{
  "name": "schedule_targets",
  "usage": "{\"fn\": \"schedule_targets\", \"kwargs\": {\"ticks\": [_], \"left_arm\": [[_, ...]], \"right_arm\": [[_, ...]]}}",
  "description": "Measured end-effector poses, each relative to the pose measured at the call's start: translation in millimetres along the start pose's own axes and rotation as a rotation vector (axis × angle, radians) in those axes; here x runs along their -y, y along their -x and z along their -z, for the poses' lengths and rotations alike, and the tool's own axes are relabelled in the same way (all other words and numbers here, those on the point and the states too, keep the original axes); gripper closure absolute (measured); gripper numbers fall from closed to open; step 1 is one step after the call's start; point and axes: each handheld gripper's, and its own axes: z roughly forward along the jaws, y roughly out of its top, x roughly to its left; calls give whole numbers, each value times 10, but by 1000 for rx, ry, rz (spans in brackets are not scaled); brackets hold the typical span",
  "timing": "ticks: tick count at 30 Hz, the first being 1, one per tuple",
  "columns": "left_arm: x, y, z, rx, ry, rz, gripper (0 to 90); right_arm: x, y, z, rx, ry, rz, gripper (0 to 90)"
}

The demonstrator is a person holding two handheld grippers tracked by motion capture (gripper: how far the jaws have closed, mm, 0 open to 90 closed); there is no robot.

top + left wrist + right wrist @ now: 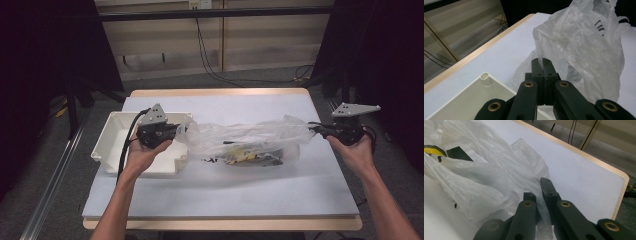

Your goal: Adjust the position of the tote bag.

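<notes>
Bag: crinkled clear plastic bag (245, 137) is stretching left-right above the pale grey table (225, 192).
Left gripper (181, 129): clenching the bag's left end beside the white plastic tray (112, 142).
Right gripper (315, 129): pinching the right end.

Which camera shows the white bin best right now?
High view: the white bin shows almost whole, beside the plastic bag. The left gripper view catches one corner behind the jaws; the right gripper view looks elsewhere.

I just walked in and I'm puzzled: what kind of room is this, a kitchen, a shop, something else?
Most likely a lab or recording studio. A lone table with a grey top stands between black curtains, cables trail over the carpet, and a person stretches a plastic bag with two hand-held grippers.
</notes>
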Motion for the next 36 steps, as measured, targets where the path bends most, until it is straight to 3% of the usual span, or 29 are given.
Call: {"fn": "schedule_targets", "kwargs": {"ticks": [2,4,8,10,14,16,20,25,29,32,35,36], "left_arm": [[5,-25,-70,-5,-27,-9,900],[38,-69,-134,-5,-23,17,900],[130,-156,-230,3,-25,55,900],[172,-155,-271,-11,-53,43,900],[258,-215,-316,10,-52,82,900],[281,-234,-328,2,-71,69,900],[331,-260,-364,10,-79,98,900],[364,-226,-287,24,-29,126,900],[375,-198,-210,-7,-15,135,781],[405,-204,-143,-7,13,162,694],[425,-171,-69,-16,33,155,652],[434,-157,-44,-7,46,170,618]], "right_arm": [[-6,20,-57,11,-29,10,896],[-9,37,-123,30,-55,19,897],[40,84,-245,45,-75,-18,897],[81,96,-318,39,-93,-29,897],[164,117,-433,18,-112,-54,897],[184,100,-478,32,-124,-30,897],[226,85,-542,33,-153,-40,897],[248,65,-456,1,-80,-57,862],[221,53,-367,-23,-34,-64,770],[204,18,-318,-53,0,-60,698],[186,-21,-279,-72,20,-65,638],[178,-30,-264,-78,29,-67,623]]}}
